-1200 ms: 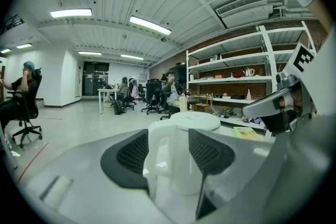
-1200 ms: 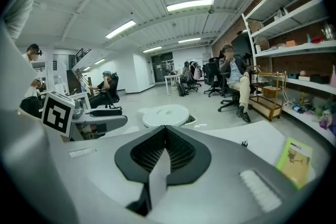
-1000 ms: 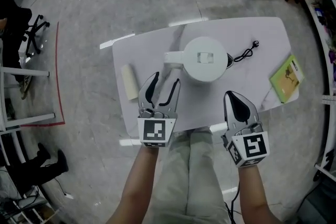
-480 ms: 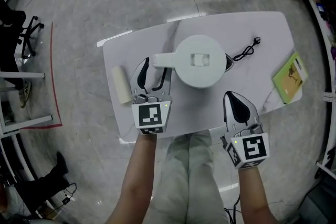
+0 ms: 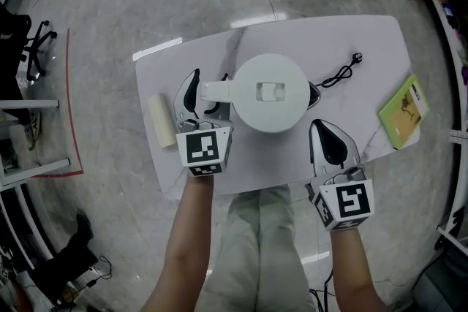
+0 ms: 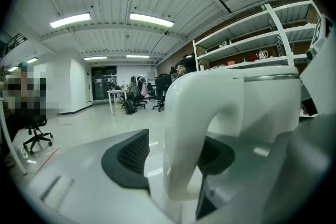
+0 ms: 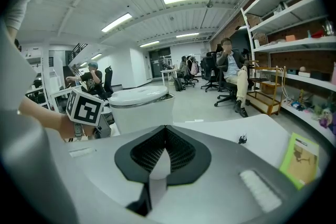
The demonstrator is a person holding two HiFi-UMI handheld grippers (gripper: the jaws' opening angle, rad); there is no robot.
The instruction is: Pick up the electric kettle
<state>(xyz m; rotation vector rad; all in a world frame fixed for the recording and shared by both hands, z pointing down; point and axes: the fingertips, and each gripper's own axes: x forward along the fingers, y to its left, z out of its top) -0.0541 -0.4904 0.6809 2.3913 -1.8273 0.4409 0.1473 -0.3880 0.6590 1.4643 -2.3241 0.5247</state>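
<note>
The round white electric kettle (image 5: 270, 93) stood at the middle of the white bench (image 5: 365, 40), its curved handle (image 5: 216, 90) jutting left between the parted, unclamped jaws of the left hand-held gripper (image 5: 206, 84); the right hand-held gripper (image 5: 324, 129), clenched empty, sat farther off.

White electric kettle (image 5: 272, 93), white table (image 5: 365, 47), black cord (image 5: 340, 73), yellow-green booklet (image 5: 403, 112), black-and-white markers on left gripper (image 5: 208, 82), right gripper (image 5: 325, 130)
</note>
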